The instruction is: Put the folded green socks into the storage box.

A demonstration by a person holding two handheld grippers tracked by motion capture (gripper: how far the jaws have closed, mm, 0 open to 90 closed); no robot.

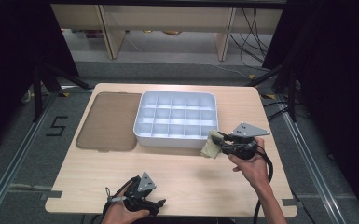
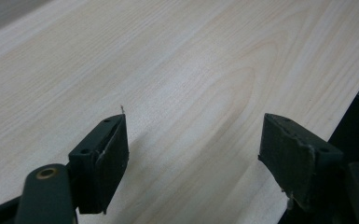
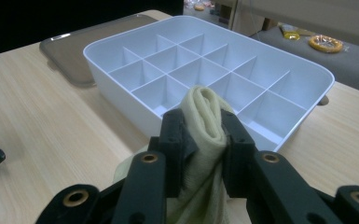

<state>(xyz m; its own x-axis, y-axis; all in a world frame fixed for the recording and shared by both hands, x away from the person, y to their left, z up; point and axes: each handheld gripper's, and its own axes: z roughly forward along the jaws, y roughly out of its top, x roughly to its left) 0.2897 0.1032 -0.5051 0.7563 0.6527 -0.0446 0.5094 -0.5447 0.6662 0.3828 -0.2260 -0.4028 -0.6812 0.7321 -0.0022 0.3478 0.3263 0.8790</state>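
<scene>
My right gripper (image 1: 219,138) is shut on a folded pale yellow-green cloth (image 1: 210,145), held just above the table by the near right corner of a white divided tray (image 1: 142,122). In the right gripper view the cloth (image 3: 204,116) bulges up between the two black pads (image 3: 177,135), and the tray (image 3: 121,86) with its many empty compartments lies right beyond it. My left gripper (image 1: 161,201) rests at the table's near edge, left of centre. In the left gripper view its jaws stand wide apart, the gripper (image 2: 193,140) open over bare wood with nothing between them.
A flat brownish translucent lid (image 1: 107,121) lies on the table left of the tray and touches its side. The light wooden table (image 1: 182,182) ends close behind my left gripper. Dark curtains and metal stands flank the table; shelving stands beyond its far edge.
</scene>
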